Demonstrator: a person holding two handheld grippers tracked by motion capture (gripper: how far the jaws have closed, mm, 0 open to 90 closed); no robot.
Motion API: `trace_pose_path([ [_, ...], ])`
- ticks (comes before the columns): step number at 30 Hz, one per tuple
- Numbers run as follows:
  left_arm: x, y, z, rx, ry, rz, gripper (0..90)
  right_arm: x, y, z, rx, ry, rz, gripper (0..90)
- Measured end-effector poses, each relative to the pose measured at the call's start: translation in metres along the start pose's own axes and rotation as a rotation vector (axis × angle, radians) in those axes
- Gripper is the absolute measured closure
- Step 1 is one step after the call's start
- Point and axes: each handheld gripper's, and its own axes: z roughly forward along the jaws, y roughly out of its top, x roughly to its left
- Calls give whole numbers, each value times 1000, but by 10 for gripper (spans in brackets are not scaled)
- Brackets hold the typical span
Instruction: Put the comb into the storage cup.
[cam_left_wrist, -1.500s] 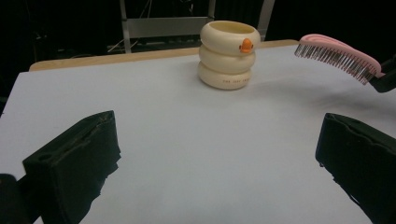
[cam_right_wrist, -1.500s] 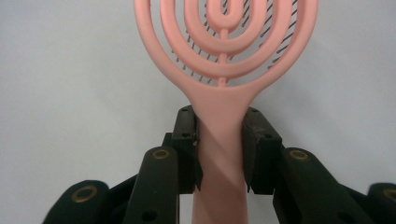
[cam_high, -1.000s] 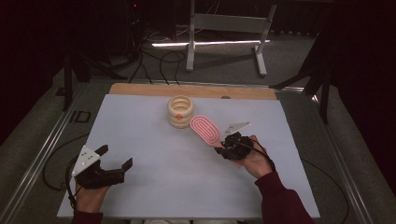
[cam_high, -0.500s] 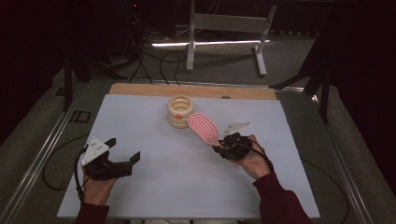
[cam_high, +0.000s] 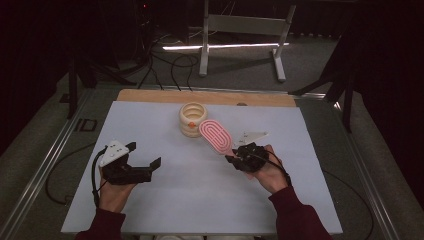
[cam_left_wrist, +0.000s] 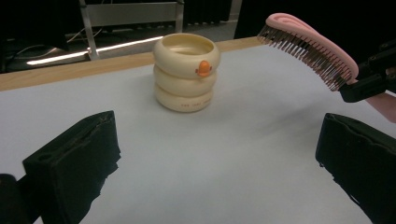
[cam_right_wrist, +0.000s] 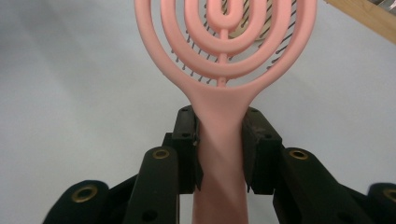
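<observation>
Brush (cam_high: 215, 136): held by its handle above the table, bristles down, head next to the cup (cam_high: 193, 119).
Right gripper (cam_high: 235, 158): jaws closed firmly on the brush handle.
Left gripper (cam_high: 145, 161): jaws wide apart, holding nothing, facing the cup.
Done: the brush is picked up.
Left: probably to put it into the cup; not yet done.

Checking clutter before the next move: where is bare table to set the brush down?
Bare: the table left of the ringed cup, and the near strip between left gripper and right gripper. Crowded: around the cup, where the pink brush hangs.
</observation>
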Motion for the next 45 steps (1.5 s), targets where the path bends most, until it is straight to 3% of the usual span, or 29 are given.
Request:
trace_pose_path([
  [15,-17,22,20,12,-36,45,3,10,4,2,-31,-13,-16,701],
  [28,-28,32,33,23,-49,61,3,19,7,4,-70,-22,-44,702],
  [45,-44,45,45,20,-61,78,2,34,16,11,-122,-26,-47,701],
])
